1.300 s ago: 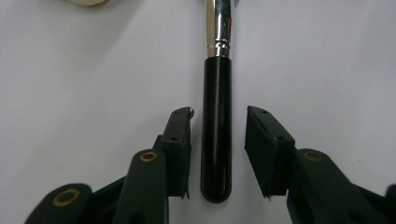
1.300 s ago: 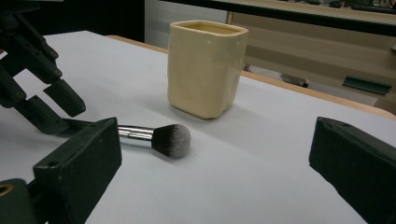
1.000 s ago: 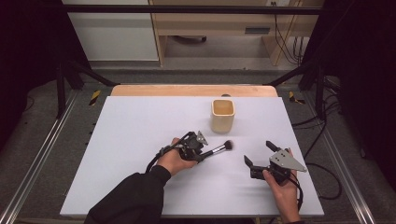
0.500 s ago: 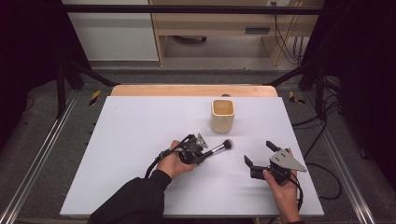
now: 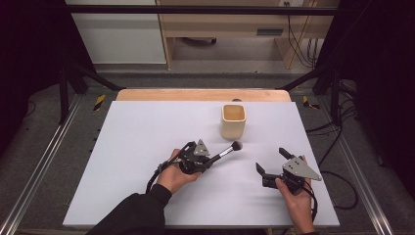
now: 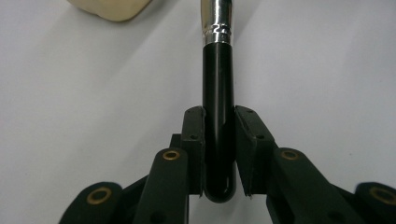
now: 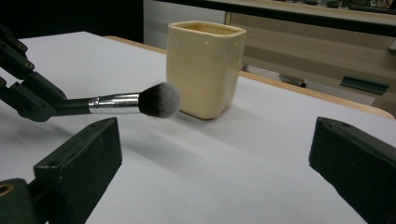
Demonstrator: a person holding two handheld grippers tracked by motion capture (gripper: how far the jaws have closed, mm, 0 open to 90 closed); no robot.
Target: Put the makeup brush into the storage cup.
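Work in hand: I am carrying a makeup brush (image 5: 226, 152) toward the cream cup (image 5: 233, 121) standing on the white desk (image 5: 122, 147).

Left hand-held gripper (image 5: 208, 160): it is clamping the black handle of the brush near its rounded butt end; in the left gripper view the two pads are pressing the handle (image 6: 218, 135) from both sides, with the silver ferrule running on ahead of them.

Right hand-held gripper (image 5: 271, 161): its jaws are standing wide apart and holding nothing; it is resting low over the desk on my right side.

Where the brush is: it is hanging clear of the desk, bristle head (image 7: 159, 100) leading, just short of the cup and lower than its rim.

Long axis: the brush is lying nearly level, pointing away from my left gripper, forward and to the right, toward the cup.

Deciding relation: the cup's mouth is sitting beyond and above the bristle tip, so I am judging that the brush needs lifting and tipping upright before it can go in.

Nearer hand: my left is the one holding the brush; my right is sitting apart, below and to the right of the cup.
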